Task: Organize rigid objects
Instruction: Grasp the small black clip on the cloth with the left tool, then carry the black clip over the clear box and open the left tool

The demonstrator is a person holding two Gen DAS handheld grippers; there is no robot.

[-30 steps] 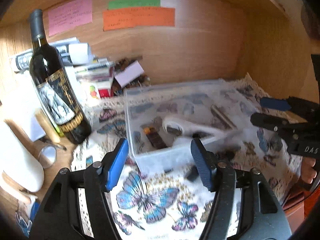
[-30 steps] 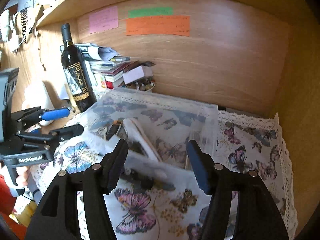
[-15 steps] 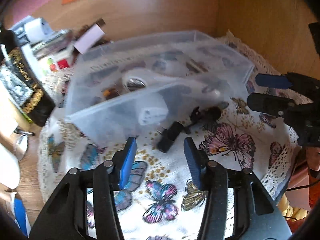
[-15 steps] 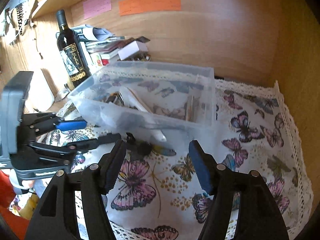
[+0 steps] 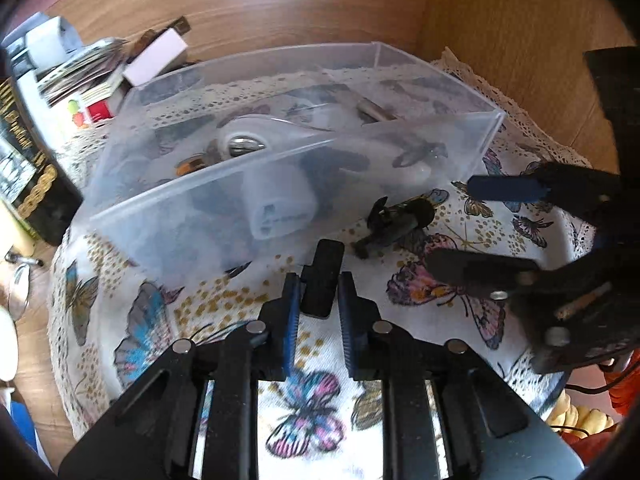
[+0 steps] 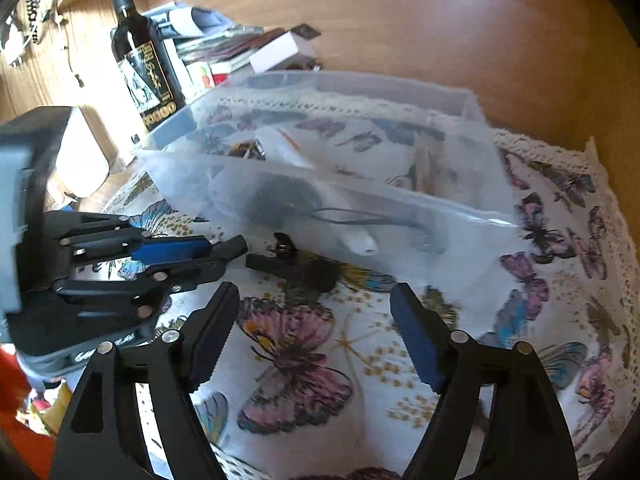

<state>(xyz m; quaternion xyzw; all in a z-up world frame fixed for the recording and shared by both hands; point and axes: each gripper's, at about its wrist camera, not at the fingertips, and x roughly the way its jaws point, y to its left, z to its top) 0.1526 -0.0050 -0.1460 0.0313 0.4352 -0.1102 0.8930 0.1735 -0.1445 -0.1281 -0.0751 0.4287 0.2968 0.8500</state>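
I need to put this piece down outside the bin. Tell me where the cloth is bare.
Bare butterfly cloth lies right of the clear bin, out to the lace edge, and in front of the right gripper. It is crowded at the bin's front wall: a black clip lies there, beside the left gripper holding a black block.

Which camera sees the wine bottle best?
The right wrist view: the dark glass wine bottle stands upright beside the clear plastic box, neck and label showing. The left wrist view catches only part of its label and base at the frame's edge.

Bare butterfly cloth (image 6: 304,360) lies open ahead of the right hand-held gripper (image 6: 314,320); the clear plastic bin (image 6: 400,200) blocks beyond, wine bottle (image 6: 144,68) at left.
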